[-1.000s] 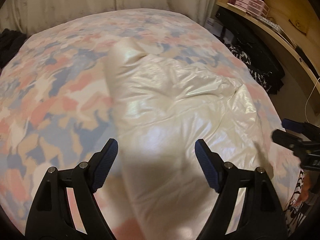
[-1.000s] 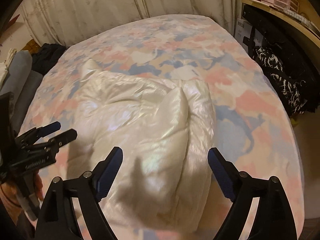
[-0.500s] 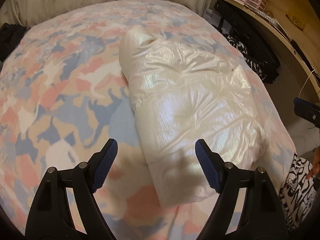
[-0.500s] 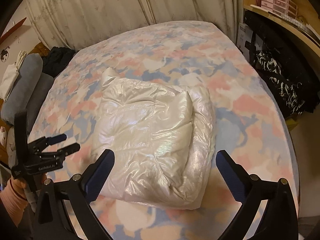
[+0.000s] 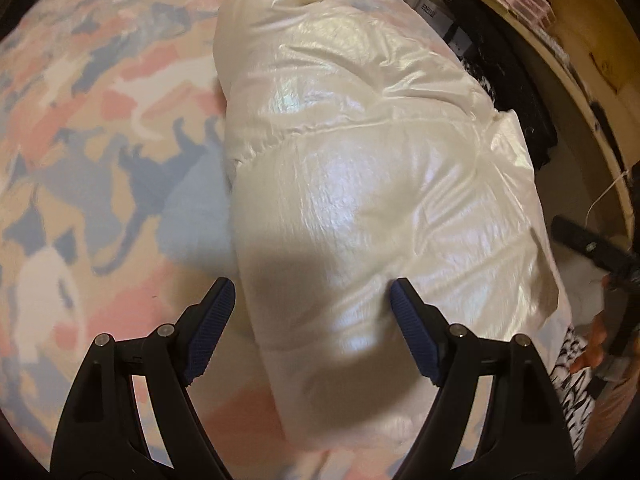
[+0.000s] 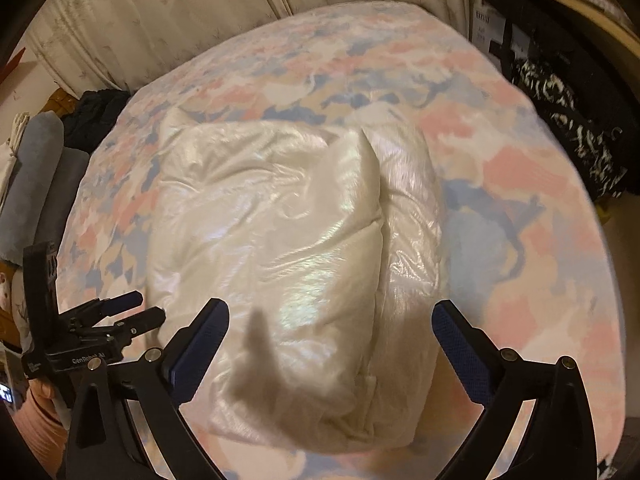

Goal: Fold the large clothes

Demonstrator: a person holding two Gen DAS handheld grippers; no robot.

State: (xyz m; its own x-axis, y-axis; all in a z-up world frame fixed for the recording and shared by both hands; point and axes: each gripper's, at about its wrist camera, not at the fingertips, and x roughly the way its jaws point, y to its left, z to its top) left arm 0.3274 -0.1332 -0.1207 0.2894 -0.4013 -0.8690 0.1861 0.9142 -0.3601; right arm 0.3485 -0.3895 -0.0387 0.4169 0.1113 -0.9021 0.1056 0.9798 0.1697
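Two grippers are held over a bed covered with a sheet patterned in pink, blue and cream. A shiny cream jacket lies folded into a thick bundle on the middle of the bed, with one folded edge running down its right part in the right wrist view. The left gripper is seen with its jaws apart; the near end of the jacket lies between the blue pads, and the right pad appears to be just at the fabric, though contact cannot be told for certain. The right gripper is held with its jaws spread wide above the near edge of the bundle, nothing being clamped. The left gripper is also visible at the left edge of the right wrist view, beside the bed. Curtains hang behind the bed, and dark clothes are piled at its right side.
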